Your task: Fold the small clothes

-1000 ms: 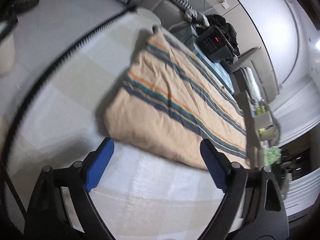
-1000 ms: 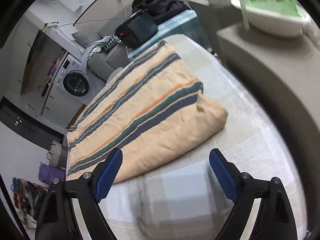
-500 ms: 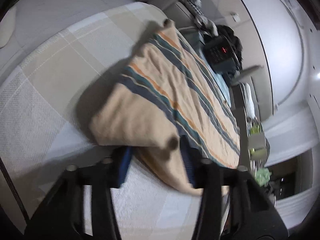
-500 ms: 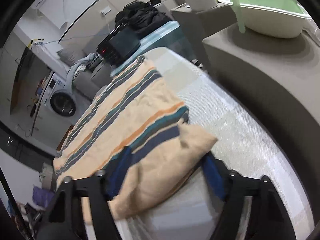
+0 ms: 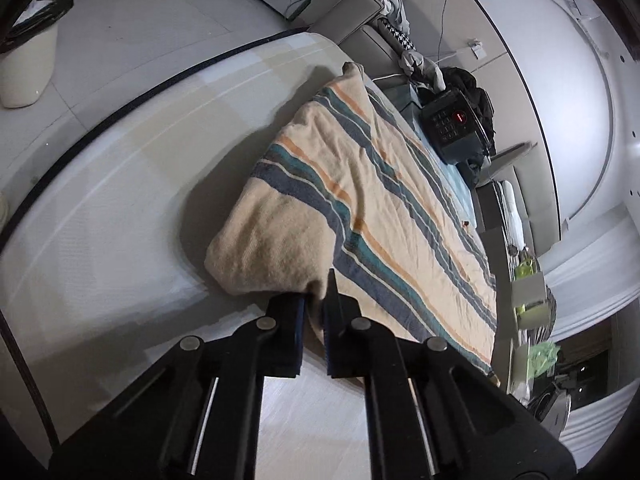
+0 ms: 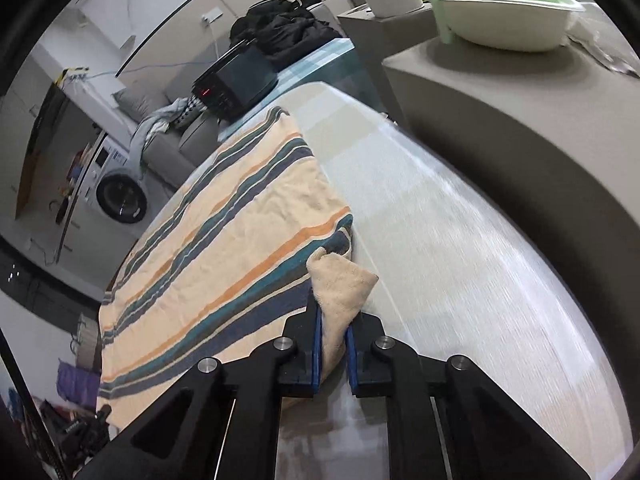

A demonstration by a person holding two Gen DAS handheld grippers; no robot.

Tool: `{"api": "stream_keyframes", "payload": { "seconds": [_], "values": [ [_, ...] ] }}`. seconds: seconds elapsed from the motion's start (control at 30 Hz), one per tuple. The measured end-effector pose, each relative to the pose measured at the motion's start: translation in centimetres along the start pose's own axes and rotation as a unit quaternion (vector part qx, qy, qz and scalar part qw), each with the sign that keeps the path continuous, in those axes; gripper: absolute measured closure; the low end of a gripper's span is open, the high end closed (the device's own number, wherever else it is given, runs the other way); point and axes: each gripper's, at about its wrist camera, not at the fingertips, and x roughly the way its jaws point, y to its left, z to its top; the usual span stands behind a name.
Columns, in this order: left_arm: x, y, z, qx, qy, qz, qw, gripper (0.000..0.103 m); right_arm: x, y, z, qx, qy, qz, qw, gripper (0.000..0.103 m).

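Note:
A beige garment with teal, navy and orange stripes (image 5: 360,184) lies spread on the pale checked table (image 5: 100,240). It also shows in the right wrist view (image 6: 224,248). My left gripper (image 5: 314,312) is shut on the garment's near left corner, with the cloth pinched between the blue pads. My right gripper (image 6: 332,340) is shut on the near right corner (image 6: 340,284), which bunches up between its pads. Both corners sit just above the table.
A black keypad box (image 5: 454,124) stands past the garment's far end, with dark clothes behind it. A grey counter (image 6: 520,120) with a white basin (image 6: 512,20) rises at the right. A washing machine (image 6: 120,196) and sofa stand beyond the table.
Both grippers were open in front of the garment's near edge. They moved onto the two near corners and closed on them, lifting and bunching the cloth.

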Motion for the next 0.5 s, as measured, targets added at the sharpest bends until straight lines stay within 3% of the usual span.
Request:
{"api": "stream_keyframes", "payload": {
  "seconds": [0.27, 0.37, 0.5],
  "values": [
    [-3.5, 1.8, -3.8, 0.040, 0.015, 0.016, 0.9990, 0.098, -4.2, -3.3, -4.4, -0.002, 0.016, 0.020, 1.000, 0.091],
    [-4.0, 2.2, -4.4, 0.050, 0.017, 0.018, 0.9984, 0.096, -5.1, -3.8, -5.2, -0.004, 0.010, 0.026, 1.000, 0.082],
    [-4.6, 2.6, -4.4, 0.051, 0.019, 0.024, 0.9982, 0.086, -5.4, -4.2, -5.1, 0.015, 0.007, 0.034, 0.999, 0.073]
  ]
}}
